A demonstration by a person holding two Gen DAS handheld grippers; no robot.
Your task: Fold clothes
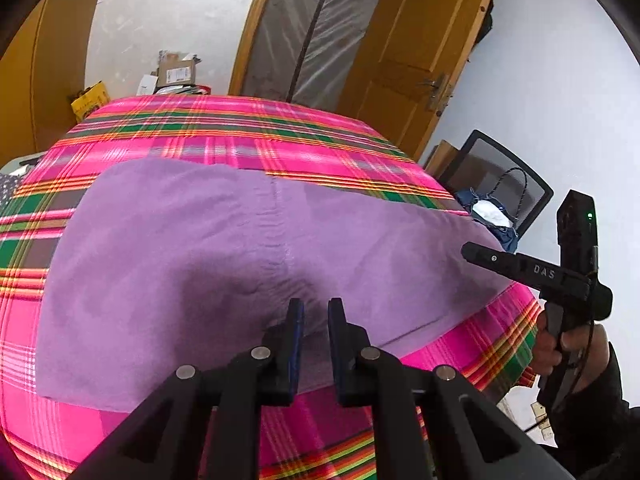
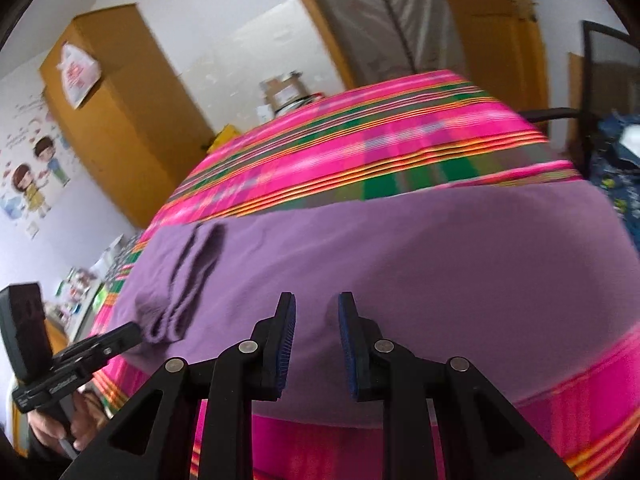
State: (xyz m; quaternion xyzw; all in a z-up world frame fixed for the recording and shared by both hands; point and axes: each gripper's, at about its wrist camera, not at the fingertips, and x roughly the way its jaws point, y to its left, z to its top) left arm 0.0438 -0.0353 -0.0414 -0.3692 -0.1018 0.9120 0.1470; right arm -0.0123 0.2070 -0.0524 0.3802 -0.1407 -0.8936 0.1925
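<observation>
garment (image 1: 224,248) spread on cloth-covered table (image 1: 224,128), boxes (image 1: 176,70) behind it, chair (image 1: 496,184) to its right

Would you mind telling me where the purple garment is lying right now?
The purple garment lies flat on the pink plaid bedspread, just ahead of both grippers in both wrist views, its near edge close to the bed's front edge.

the purple garment (image 1: 224,264) lies flat on the plaid bedspread (image 1: 224,128), so you can pass freely above it. beyond the garment, the bedspread runs bare to its far edge. past that edge, cardboard boxes (image 1: 176,70) and a wooden door (image 1: 420,52) close the way. off the garment's right end, a mesh chair (image 1: 504,184) holding a blue bag (image 1: 490,216) stands close. your right gripper (image 1: 470,250) hangs there too.
</observation>
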